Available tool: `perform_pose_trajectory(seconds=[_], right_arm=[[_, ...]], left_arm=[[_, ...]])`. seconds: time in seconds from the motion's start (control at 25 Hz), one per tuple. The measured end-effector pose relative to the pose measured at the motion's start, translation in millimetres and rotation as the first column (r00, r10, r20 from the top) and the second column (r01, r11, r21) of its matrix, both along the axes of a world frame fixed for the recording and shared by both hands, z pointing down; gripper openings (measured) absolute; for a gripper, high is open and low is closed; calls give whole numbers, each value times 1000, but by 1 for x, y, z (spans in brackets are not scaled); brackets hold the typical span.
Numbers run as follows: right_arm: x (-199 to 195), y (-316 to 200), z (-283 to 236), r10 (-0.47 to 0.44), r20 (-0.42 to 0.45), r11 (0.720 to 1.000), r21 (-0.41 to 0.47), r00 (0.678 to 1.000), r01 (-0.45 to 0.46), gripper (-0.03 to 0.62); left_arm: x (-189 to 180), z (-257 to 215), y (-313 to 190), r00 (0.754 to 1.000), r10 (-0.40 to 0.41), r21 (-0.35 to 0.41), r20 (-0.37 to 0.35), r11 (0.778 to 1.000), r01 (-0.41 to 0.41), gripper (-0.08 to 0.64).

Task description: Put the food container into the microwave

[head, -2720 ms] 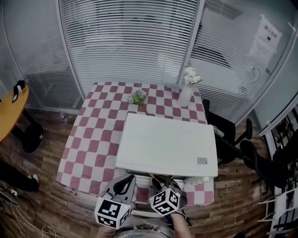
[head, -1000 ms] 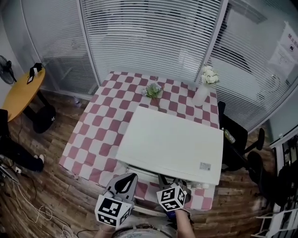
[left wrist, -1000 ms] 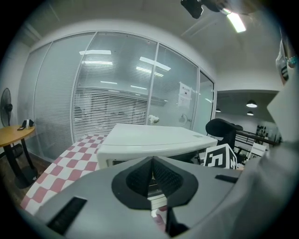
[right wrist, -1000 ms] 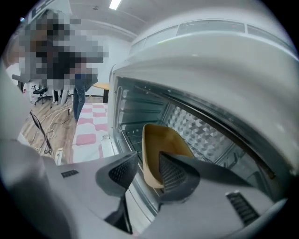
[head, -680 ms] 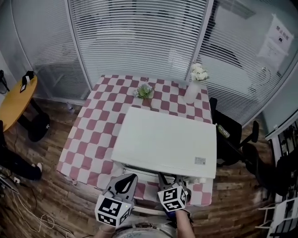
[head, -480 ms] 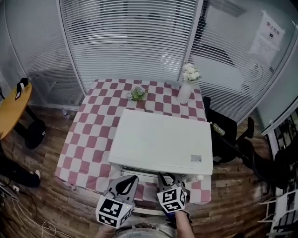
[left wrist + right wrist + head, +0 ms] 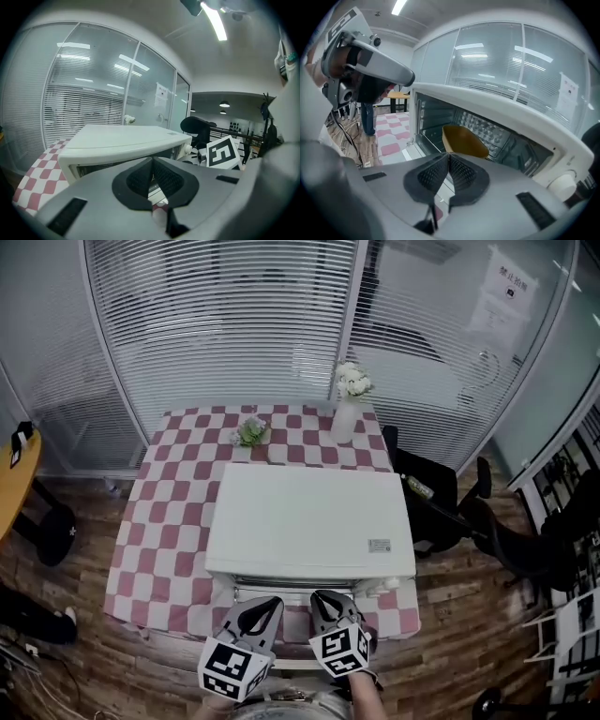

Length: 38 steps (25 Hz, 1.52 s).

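Right gripper view is showing a mustard-yellow, bowl-shaped food container [image 7: 464,139] sitting inside the open cavity of the white box-shaped microwave [image 7: 501,112], close to the microwave's dimpled back wall. The right gripper [image 7: 448,157] is hovering just in front of the microwave's opening. Its jaws are pressing flat against each other, with nothing between them, and they are well clear of the container.

From the head view, the microwave is standing on a red-and-white checked tabletop [image 7: 169,521]. The left gripper [image 7: 255,611] and the right gripper are hanging side by side just in front of the microwave's front edge.

Left gripper view is showing that gripper's jaws pressed together as well and empty, pointing at the microwave's front left corner.

Behind the microwave, a white vase of white flowers [image 7: 345,413] and a small green potted plant [image 7: 250,432] are standing on the checked cloth.
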State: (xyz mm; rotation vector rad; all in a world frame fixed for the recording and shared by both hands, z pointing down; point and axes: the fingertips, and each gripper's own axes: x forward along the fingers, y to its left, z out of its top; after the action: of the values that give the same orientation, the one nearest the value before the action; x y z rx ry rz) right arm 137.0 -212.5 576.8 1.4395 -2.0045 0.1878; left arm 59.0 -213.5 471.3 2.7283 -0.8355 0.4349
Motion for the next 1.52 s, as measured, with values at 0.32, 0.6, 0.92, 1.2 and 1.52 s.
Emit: perform_pose_trajectory(seconds=[0.32,0.6,0.92,1.2,1.52], right_arm=[[-25,11,-37,-36,129,994,110,991,22,-6],[-42,6,-94,-74,235,975,221,969,21,-6],[-52,-3,-165,-138,290,923,385,947,16,-6],[-52,-6,-192,-145,336,902,432,931,-15,-7],[-55,-7,-191,-144,316,904,428,938,-5,-8]], left_arm=[[6,1,4,1000,24,9,-14,1000,-23,14],[1,-16,-1,998,-3,48,-60,999,6,14],[-2,-54,-10,993,-14,136,-119,990,31,14],[-4,-79,-13,992,-12,218,-129,975,40,14],[-4,-84,-13,991,-8,236,-133,971,39,14]])
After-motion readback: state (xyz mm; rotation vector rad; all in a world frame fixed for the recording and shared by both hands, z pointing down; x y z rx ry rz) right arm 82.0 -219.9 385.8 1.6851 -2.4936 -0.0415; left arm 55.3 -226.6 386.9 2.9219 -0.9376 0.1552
